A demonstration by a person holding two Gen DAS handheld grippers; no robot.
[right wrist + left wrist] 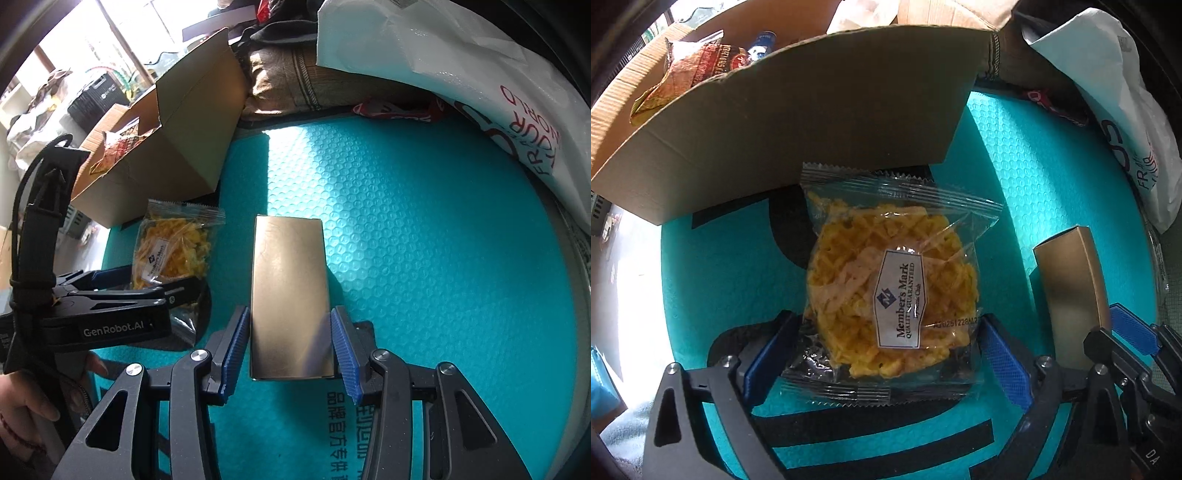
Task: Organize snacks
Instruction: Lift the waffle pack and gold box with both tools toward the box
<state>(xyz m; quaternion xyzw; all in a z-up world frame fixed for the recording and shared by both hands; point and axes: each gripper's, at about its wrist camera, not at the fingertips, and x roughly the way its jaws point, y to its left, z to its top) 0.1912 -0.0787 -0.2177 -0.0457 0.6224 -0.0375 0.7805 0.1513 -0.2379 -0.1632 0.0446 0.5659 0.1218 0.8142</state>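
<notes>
Snack packet (886, 295) of yellow waffle crisps, clear wrapper, white label, lying flat on teal bubble-textured mat (1015, 184), just near of cardboard box (798, 110). Far edge of packet close to box wall, touching or not unclear. Left gripper (886, 354) spread wide around near end of packet, blue pads at either side; left pad (757, 365) close to the wrapper edge, right pad (1004, 365) just off it, no squeeze visible. Gold box (290, 295), long and narrow, to the right of packet, apart from it. Right gripper (290, 350) narrowed on near end of gold box, blue ribbed pads (236, 347) against both long sides. Inside cardboard box, red-and-gold snack bag (701, 66) and blue-and-white item (761, 44), too small to identify. White plastic bag (443, 66) with red lettering at far right, overhanging mat edge. Red wrapper (395, 109) at far edge of mat, beside brown fabric (288, 77). Person's hand (29, 406) at near left, on left gripper handle.
</notes>
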